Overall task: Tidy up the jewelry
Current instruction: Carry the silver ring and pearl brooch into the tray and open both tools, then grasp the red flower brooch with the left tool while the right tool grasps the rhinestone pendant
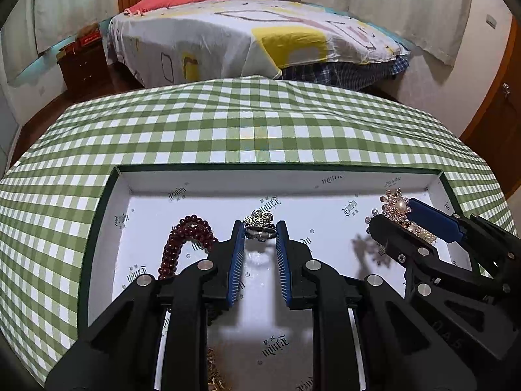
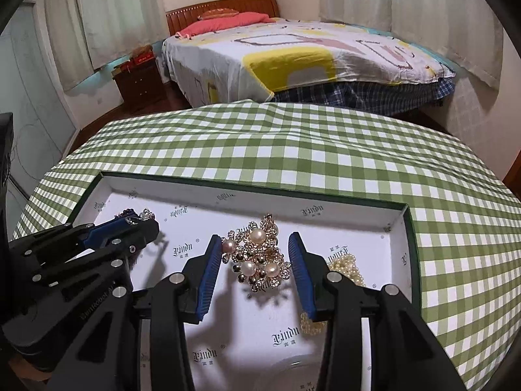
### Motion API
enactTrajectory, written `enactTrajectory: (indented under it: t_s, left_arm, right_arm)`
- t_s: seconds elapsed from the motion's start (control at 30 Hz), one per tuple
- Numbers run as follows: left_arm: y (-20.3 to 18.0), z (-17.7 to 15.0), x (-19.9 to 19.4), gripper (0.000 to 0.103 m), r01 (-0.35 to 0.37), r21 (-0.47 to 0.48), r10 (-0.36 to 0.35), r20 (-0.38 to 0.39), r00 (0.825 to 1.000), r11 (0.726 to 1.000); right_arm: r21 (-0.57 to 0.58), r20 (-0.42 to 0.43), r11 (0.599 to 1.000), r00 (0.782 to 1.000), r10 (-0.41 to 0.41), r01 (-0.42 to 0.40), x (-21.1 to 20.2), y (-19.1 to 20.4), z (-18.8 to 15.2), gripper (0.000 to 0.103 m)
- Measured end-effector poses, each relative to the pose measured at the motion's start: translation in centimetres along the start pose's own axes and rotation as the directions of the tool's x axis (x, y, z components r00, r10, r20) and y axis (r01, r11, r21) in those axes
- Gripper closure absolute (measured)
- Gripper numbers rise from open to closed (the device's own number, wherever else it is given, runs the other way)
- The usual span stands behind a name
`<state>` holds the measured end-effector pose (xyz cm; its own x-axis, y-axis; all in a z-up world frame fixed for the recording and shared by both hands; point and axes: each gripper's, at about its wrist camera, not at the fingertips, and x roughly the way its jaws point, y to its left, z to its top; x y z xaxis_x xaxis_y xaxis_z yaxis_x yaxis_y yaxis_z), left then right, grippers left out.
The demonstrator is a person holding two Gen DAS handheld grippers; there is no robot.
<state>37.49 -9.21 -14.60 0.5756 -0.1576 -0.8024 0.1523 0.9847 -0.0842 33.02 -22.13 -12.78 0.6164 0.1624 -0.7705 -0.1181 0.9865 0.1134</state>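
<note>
Box liner (image 2: 286, 335) print: "Lindu", repeated; rest unreadable.

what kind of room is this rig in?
A home bedroom, most likely: a bed with a wooden headboard and red pillow, a dark wooden nightstand, and pale curtains behind the green-checked tablecloth.

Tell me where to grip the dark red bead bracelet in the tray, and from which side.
Judging by its pose, take the dark red bead bracelet at the top of its arch, from above. It lies flat on the tray floor as doubled strands; that curved bunch is free, while its lower end runs under the left hand-held gripper.
</note>
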Motion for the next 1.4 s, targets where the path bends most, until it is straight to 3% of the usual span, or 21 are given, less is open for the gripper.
enactTrajectory:
  t_s: [0.23,0.33,0.43,0.6,0.77,1.1,1.4]
  left_arm:
    - [-0.2,0.2,0.3,0.081,-0.007,0.003,0.007,-0.002,1.000,1.000]
    - [-0.1,0.3,0.3,0.069,-0.009,-0.003,0.009,0.009,1.000,1.000]
    - [0.0,0.2,-0.4,0.059,-0.015,-0.008,0.015,0.042,0.999,1.000]
    - [0.2,-0.1,-2.4,0.054,0.002,-0.015,0.000,0.120,0.993,1.000]
    - [0.2,-1.1,-5.9,0.048,-0.006,-0.014,0.009,0.225,0.974,1.000]
    - [1.4,-5.9,-12.7,0.047,-0.037,-0.045,0.051,0.356,0.933,0.998]
    - [2.9,-11.6,-15.0,0.047,-0.099,-0.056,0.112,0.333,0.936,0.993]
  right_arm:
    - [-0.002,-0.010,1.000,1.000,0.000,0.000,0.3,0.0,0.1,0.059]
    - [0.002,0.006,1.000,1.000,-0.005,0.005,0.1,-0.1,0.1,0.057]
    - [0.007,0.035,1.000,0.999,-0.015,0.015,-0.4,-0.2,0.1,0.057]
    - [-0.008,0.088,0.999,0.995,-0.045,0.045,-1.9,0.0,-0.1,0.056]
    - [-0.020,0.155,0.997,0.986,-0.065,0.069,-4.4,0.4,-1.0,0.055]
    - [0.000,0.235,0.997,0.969,-0.070,0.072,-10.0,1.4,-5.6,0.054]
    - [0.009,0.174,0.999,0.984,-0.047,0.046,-10.7,2.5,-11.0,0.054]
